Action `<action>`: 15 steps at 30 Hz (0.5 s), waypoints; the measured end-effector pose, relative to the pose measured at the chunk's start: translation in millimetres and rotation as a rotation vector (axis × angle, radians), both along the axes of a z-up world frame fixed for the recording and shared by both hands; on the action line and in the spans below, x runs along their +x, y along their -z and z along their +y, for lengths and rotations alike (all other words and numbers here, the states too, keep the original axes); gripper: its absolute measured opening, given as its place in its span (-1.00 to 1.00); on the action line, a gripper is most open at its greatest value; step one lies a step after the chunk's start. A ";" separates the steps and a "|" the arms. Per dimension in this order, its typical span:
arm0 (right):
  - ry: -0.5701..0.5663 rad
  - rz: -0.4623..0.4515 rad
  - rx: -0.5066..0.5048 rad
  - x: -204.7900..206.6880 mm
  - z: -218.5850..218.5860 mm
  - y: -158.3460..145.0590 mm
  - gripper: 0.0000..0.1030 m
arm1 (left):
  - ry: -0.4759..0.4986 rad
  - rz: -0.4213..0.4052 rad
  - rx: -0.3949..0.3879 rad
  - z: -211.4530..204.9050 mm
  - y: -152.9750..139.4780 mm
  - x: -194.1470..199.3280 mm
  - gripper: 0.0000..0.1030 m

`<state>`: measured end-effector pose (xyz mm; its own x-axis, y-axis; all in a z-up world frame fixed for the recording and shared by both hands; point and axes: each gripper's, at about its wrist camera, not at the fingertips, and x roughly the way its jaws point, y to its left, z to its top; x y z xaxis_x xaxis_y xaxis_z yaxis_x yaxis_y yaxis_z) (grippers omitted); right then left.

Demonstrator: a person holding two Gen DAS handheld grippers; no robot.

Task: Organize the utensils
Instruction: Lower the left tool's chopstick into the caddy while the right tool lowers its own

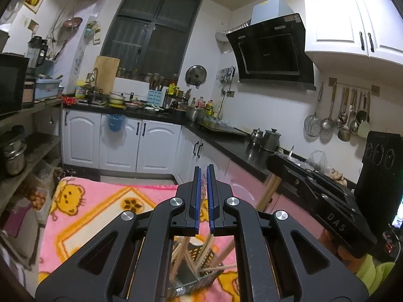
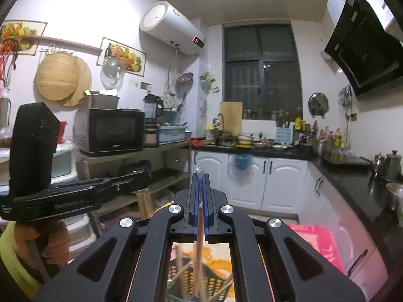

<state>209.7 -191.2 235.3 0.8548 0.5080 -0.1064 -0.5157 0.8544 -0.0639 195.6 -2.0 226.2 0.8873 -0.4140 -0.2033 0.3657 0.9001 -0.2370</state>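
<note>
Nearest the lenses, a dark slotted utensil basket (image 1: 199, 274) standing on the pink cartoon-print blanket (image 1: 83, 209), wooden chopsticks (image 1: 205, 251) leaning inside it at crossed angles. Directly above, right gripper (image 2: 200, 176) clenched on a bundle of chopsticks in clear wrap (image 2: 199, 246), the bundle running down between the blue pads (image 2: 205, 201) toward the basket, crinkled wrap protruding past the fingertips. Left gripper (image 1: 203, 170) likewise closed, a trace of clear film apparently pinched between its pads (image 1: 197, 193); whether any stick is held, not discernible. Each tool gripped by an orange-gloved hand (image 2: 54, 239) with a yellow-green cuff. Beyond, white base cabinets (image 1: 121, 141) under a black countertop (image 1: 226, 138), two steel kettles (image 1: 267, 137), ladles and skimmers on a wall rail (image 1: 345, 115), range hood (image 1: 274, 50), dark window (image 1: 153, 30). Judged progress: partial, with some chopsticks already in the basket, the wrapped bundle raised above it and not yet deposited.
</note>
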 end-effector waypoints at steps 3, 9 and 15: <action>0.016 0.018 -0.009 11.8 -0.5 8.1 -0.94 | 0.000 0.014 -0.008 -0.7 5.4 8.4 -0.95; 0.041 0.090 -0.014 32.3 -1.0 29.7 -0.94 | 0.003 0.071 -0.013 -4.1 24.9 27.3 -0.95; 0.051 0.140 -0.015 41.8 0.1 48.5 -0.94 | 0.007 0.133 -0.005 -7.9 50.1 40.1 -0.95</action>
